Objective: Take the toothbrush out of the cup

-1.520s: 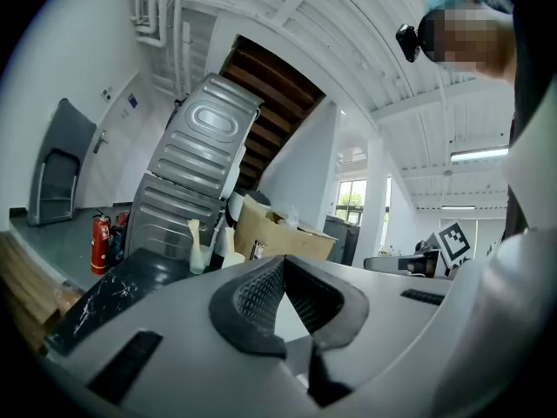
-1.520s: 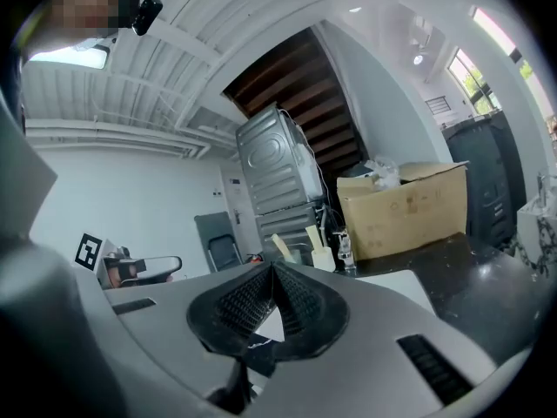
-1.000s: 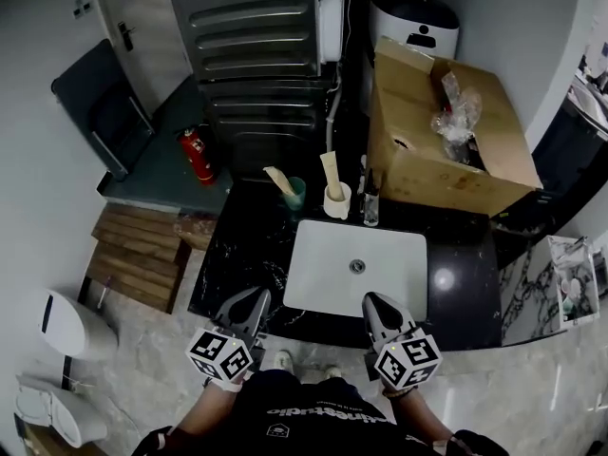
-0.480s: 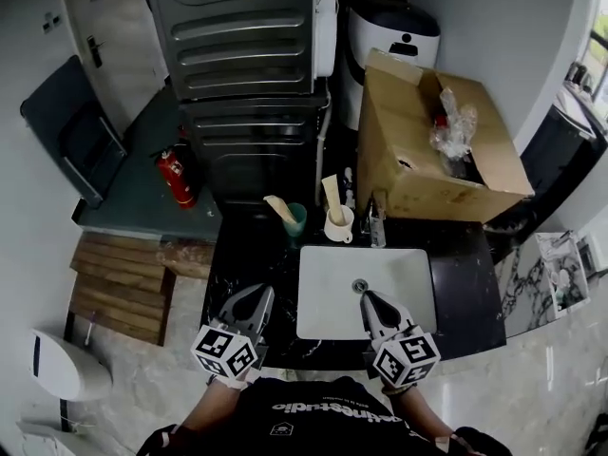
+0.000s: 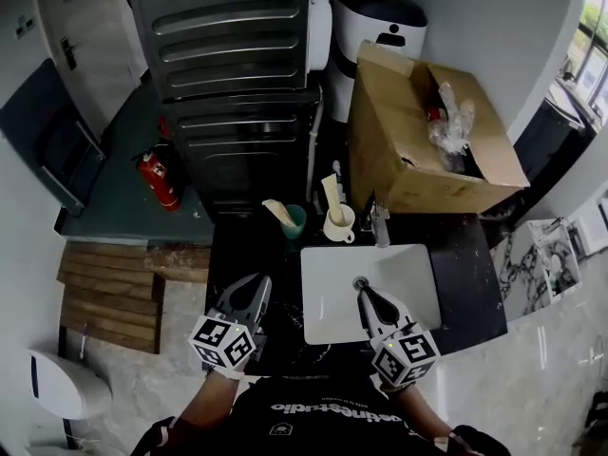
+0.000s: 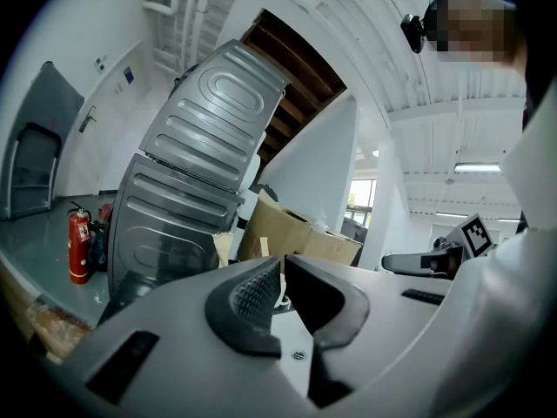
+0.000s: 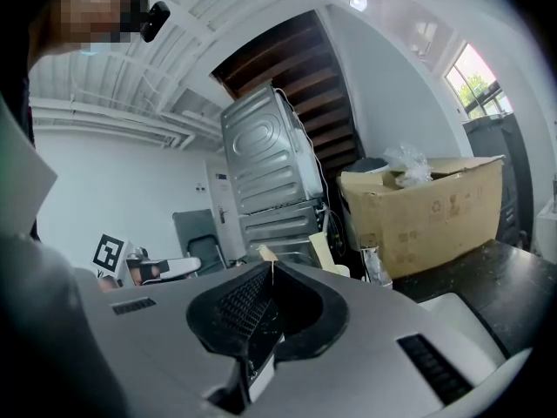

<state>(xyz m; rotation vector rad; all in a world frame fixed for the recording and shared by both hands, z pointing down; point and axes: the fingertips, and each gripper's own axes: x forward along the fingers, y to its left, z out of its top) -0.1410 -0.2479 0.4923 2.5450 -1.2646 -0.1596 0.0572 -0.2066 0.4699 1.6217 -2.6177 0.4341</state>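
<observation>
Two cups stand at the back of the black counter [image 5: 470, 283], behind the white sink [image 5: 399, 274]. The green cup [image 5: 296, 221] holds a pale toothbrush [image 5: 278, 211] that leans left. Beside it, the white cup [image 5: 340, 226] holds another pale toothbrush [image 5: 331, 198]. My left gripper [image 5: 255, 287] hovers over the counter's front left, shut and empty. Over the sink's near edge my right gripper [image 5: 365, 296] is likewise shut and empty. Both point toward the cups and are well short of them. In the right gripper view the toothbrush [image 7: 319, 249] rises just past the shut jaws.
A faucet [image 5: 381, 224] stands right of the white cup. An open cardboard box [image 5: 427, 145] fills the counter's back right. A grey appliance stack [image 5: 233, 74] rises behind the cups. A red fire extinguisher [image 5: 152, 179] and wooden pallet [image 5: 114, 293] sit on the floor at left.
Both grippers have moved forward from the counter's front edge to over the counter and sink, nearer the cups. Both have stayed shut.
</observation>
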